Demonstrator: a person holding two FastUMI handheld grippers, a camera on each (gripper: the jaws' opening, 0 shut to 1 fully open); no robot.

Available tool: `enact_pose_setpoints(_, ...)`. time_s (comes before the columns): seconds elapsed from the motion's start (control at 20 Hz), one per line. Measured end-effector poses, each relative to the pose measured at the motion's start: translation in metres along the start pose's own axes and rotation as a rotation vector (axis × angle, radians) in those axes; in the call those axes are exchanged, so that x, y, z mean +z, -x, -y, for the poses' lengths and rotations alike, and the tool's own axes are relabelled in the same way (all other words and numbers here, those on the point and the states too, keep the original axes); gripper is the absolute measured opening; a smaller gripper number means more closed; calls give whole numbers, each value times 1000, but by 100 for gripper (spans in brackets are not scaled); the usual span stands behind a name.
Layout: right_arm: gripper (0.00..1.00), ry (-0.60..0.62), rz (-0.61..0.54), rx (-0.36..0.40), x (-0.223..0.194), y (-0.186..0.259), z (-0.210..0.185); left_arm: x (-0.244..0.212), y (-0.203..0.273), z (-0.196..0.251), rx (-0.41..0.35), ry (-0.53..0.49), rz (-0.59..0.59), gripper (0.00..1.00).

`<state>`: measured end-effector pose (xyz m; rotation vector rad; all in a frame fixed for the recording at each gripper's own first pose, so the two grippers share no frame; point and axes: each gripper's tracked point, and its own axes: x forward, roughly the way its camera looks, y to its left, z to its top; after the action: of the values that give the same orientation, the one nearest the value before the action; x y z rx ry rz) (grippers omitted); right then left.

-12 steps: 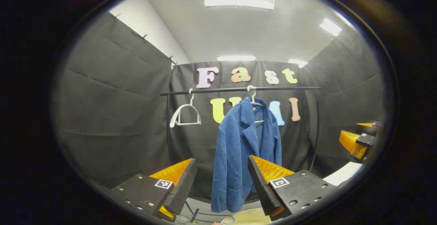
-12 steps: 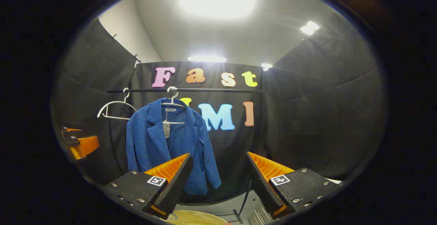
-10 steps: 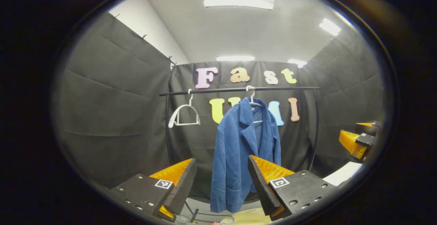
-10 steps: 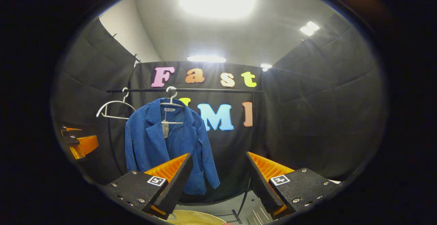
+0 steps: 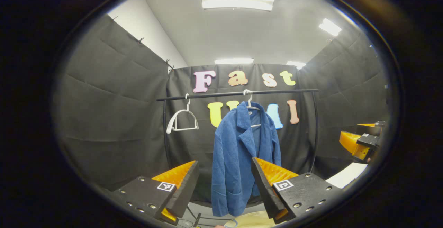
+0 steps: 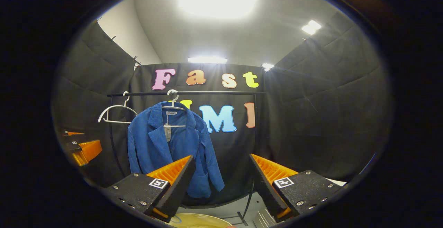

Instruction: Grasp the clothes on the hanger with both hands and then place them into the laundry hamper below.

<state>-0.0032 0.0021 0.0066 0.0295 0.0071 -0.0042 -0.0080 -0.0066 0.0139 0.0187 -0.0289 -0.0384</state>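
A blue jacket [image 5: 238, 158] hangs on a white hanger [image 5: 248, 98] from a black rail [image 5: 207, 94]. My left gripper [image 5: 225, 161] is open, well short of the jacket, which shows between its fingers. In the right gripper view the jacket [image 6: 166, 148] hangs to the left, behind the left finger. My right gripper [image 6: 221, 157] is open with nothing in it. The hamper's pale yellow rim [image 5: 249, 219] [image 6: 197, 219] peeks in at the bottom, below the jacket. Each view catches the other gripper at its edge: the right gripper [image 5: 360, 141] and the left gripper [image 6: 83, 148].
An empty white hanger [image 5: 181, 119] [image 6: 116, 112] hangs on the rail left of the jacket. The rack's black upright [image 5: 315, 127] [image 6: 256, 127] stands right of the jacket, with a foot [image 6: 242, 217] on the grey floor. Black cloth walls close in on all sides.
Both views have drifted slightly; the rack and jacket sit a little further left in the left gripper view. Both grippers stay open and apart from the jacket.
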Motion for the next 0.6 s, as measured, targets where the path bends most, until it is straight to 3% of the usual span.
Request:
enact_pose_setpoints(0.55, 95, 32, 54, 57, 41, -40, -26, 26, -34, -29, 14, 37, -4, 93)
enact_pose_setpoints(0.6, 95, 31, 62, 64, 48, -41, -26, 32, -37, -30, 14, 35, 5, 87)
